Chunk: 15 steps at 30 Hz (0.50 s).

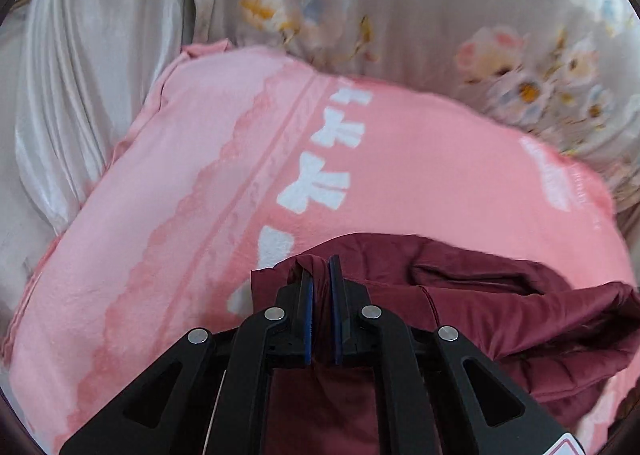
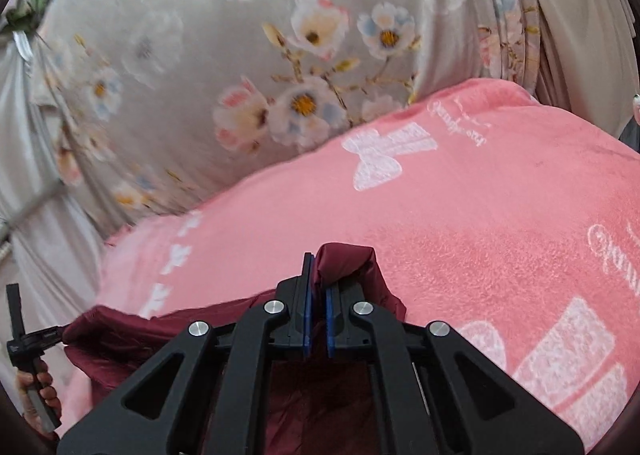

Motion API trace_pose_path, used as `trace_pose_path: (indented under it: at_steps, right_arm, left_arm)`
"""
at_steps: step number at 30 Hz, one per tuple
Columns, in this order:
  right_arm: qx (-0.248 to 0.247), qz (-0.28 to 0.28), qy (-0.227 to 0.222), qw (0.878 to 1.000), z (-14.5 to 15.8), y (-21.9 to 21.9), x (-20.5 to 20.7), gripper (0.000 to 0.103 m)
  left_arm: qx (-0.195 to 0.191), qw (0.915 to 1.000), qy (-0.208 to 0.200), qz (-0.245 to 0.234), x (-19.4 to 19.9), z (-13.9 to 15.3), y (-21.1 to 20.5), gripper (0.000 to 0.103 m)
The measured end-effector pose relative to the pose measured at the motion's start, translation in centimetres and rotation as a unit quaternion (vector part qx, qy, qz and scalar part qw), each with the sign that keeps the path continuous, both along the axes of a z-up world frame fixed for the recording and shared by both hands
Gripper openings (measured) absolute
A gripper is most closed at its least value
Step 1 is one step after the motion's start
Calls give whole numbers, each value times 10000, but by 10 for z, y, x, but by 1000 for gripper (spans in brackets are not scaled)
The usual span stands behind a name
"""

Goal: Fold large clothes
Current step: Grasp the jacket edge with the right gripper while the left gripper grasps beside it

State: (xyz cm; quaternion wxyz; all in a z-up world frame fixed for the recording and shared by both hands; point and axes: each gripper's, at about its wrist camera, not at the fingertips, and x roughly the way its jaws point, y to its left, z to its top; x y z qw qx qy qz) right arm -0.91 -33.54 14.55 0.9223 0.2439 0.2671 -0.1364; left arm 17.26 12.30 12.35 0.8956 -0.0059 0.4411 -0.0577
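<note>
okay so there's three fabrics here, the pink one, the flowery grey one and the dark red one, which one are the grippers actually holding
The dark red garment: its cloth is pinched in both the left gripper and the right gripper. The pink blanket lies underneath, and the flowered grey fabric hangs behind, untouched.

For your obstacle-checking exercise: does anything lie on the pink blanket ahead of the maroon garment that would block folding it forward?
Nothing visible does. Both the left gripper and right gripper already pinch the maroon garment, and the pink blanket ahead shows only its printed pattern.

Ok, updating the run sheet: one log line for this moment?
left gripper: shut on maroon garment | right gripper: shut on garment | surface: pink blanket
</note>
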Motion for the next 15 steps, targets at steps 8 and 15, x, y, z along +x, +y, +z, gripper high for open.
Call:
trace_pose_path:
  at_steps: [8, 15]
  right_arm:
    - [139, -135, 562, 9982, -59, -12, 48, 15]
    - [11, -306, -319, 9990, -16, -8, 2, 52]
  left_arm:
    - [-44, 9987, 407, 295, 40, -72, -8, 16]
    - [-561, 9970, -46, 528, 27, -26, 24, 28]
